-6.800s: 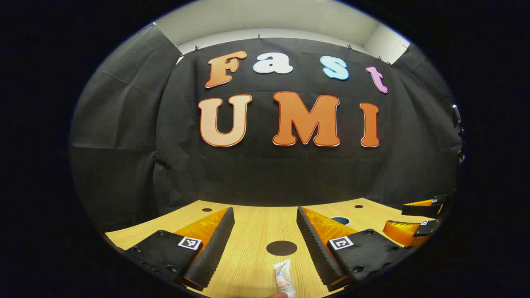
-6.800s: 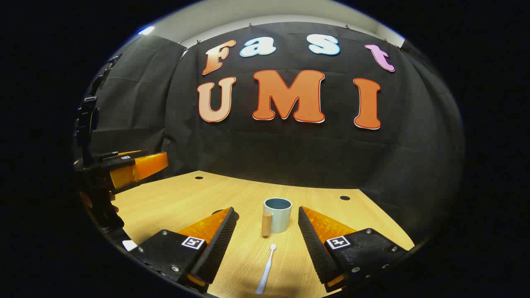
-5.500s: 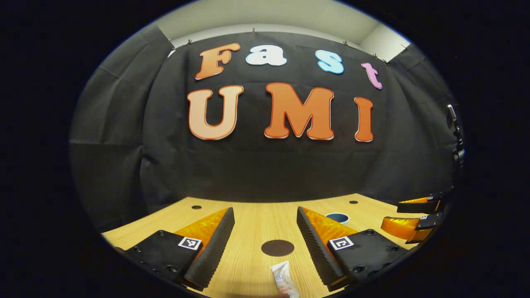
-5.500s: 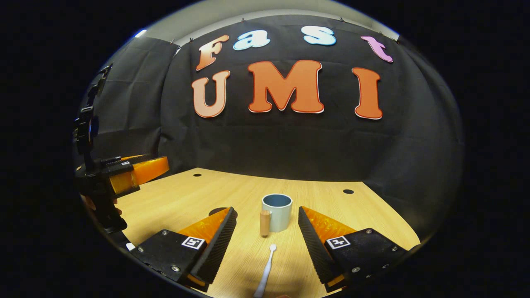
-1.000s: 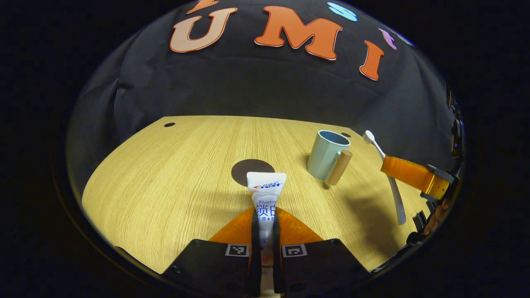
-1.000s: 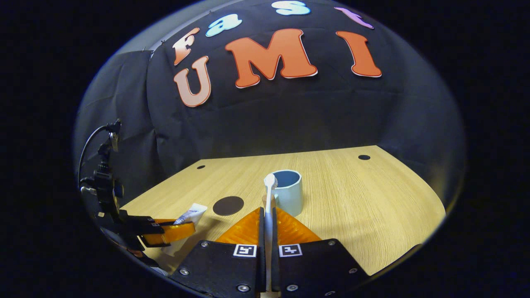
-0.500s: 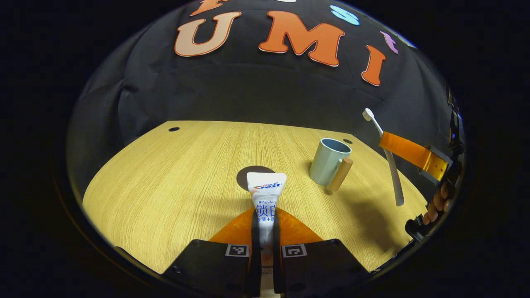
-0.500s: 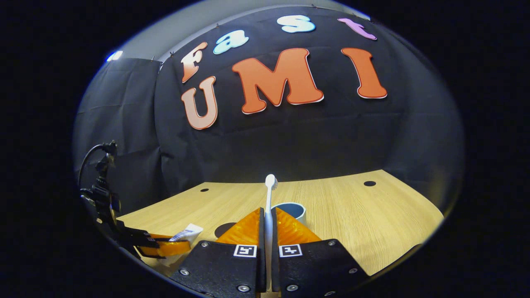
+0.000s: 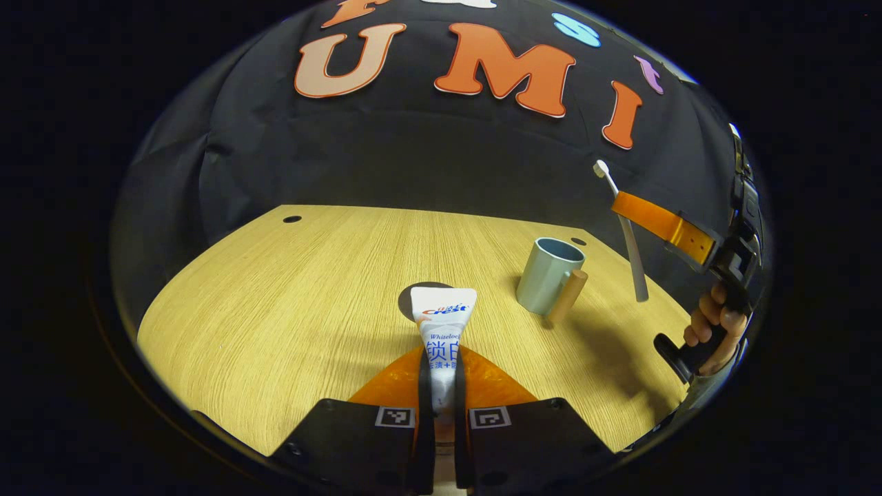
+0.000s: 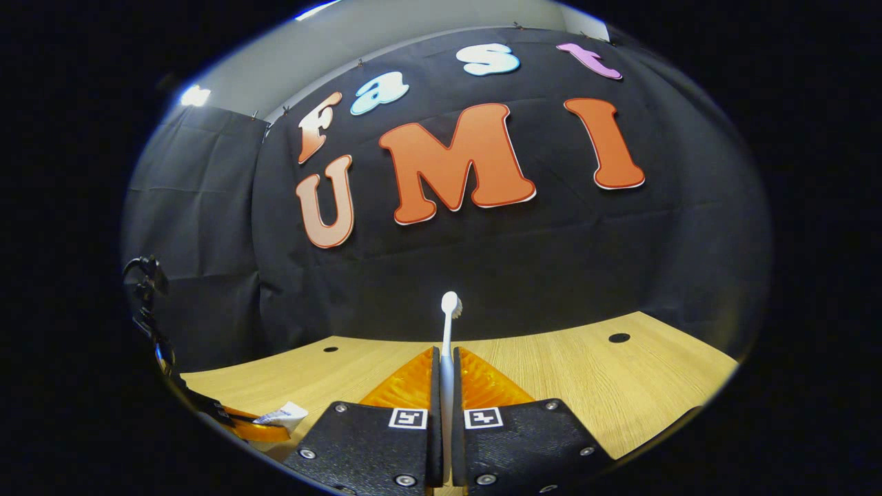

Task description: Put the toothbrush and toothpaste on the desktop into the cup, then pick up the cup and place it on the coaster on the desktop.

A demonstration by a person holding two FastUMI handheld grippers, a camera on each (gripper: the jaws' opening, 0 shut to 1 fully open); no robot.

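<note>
Toothpaste [image 9: 441, 344] is clamped between the closed fingers of the left gripper [image 9: 441, 386], its crimped end pointing forward above the wooden desktop [image 9: 275, 303]. Just beyond the tube's end lies the dark round coaster [image 9: 413, 293]; the cup [image 9: 548, 275] stands ahead and to the right of that gripper. The right gripper [image 10: 446, 386] is closed on the toothbrush [image 10: 448, 331], bristle end forward. In the left gripper view, a hand [image 9: 713, 324] holds it raised beyond the cup.

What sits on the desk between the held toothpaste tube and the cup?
In the left gripper view, bare desktop lies between the toothpaste tube and the cup; the dark round coaster sits just behind the tube.
</note>
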